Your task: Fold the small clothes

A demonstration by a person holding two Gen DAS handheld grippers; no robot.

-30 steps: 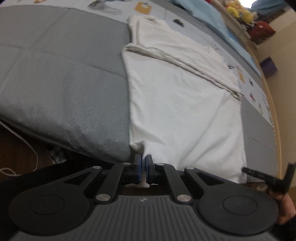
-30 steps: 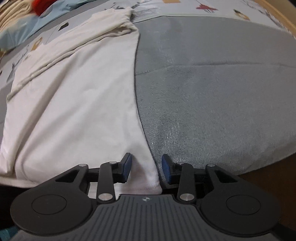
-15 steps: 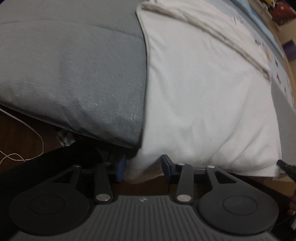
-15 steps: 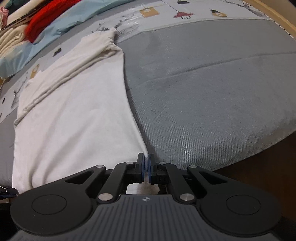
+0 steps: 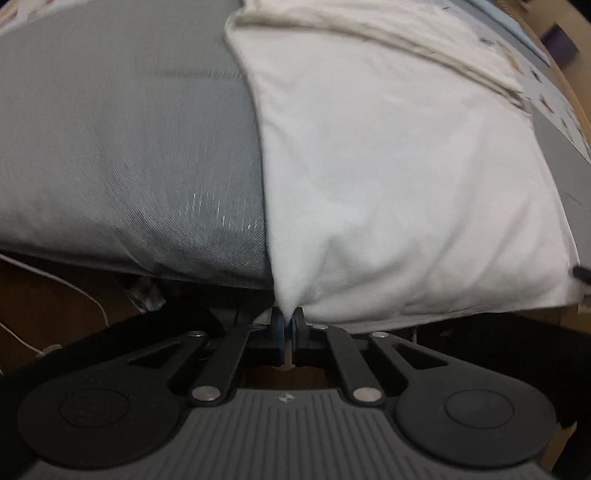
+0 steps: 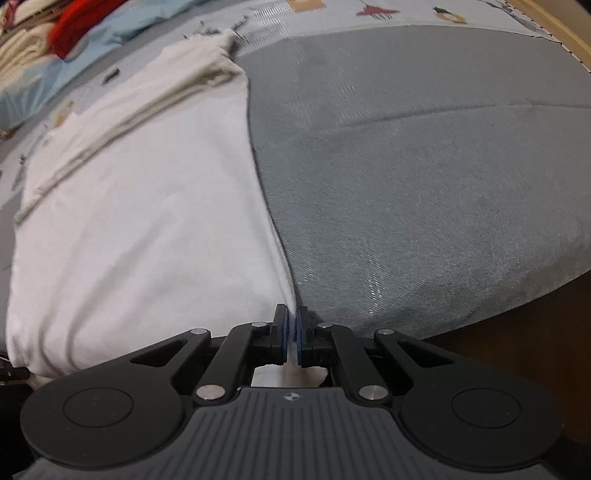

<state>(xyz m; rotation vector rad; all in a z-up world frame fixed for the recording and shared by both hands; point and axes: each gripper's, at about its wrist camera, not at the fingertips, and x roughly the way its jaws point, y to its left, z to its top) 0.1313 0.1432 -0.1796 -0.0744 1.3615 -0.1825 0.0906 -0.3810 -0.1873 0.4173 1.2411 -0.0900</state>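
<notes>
A white garment lies flat on a grey padded mat, its near hem at the mat's front edge. My left gripper is shut on the hem's near left corner, and the cloth rises in a small peak into the jaws. In the right wrist view the same white garment spreads to the left, and my right gripper is shut on its near right corner. The garment's far part is bunched into folds.
The grey mat lies on a patterned bedsheet. Red and cream textiles are piled at the far left. A white cable lies on the dark floor below the mat's front edge.
My left gripper opened half a second ago and has now shut on the left hem corner. My right gripper closed on the right corner earlier and stays shut. Both cameras moved closer to the hem.
</notes>
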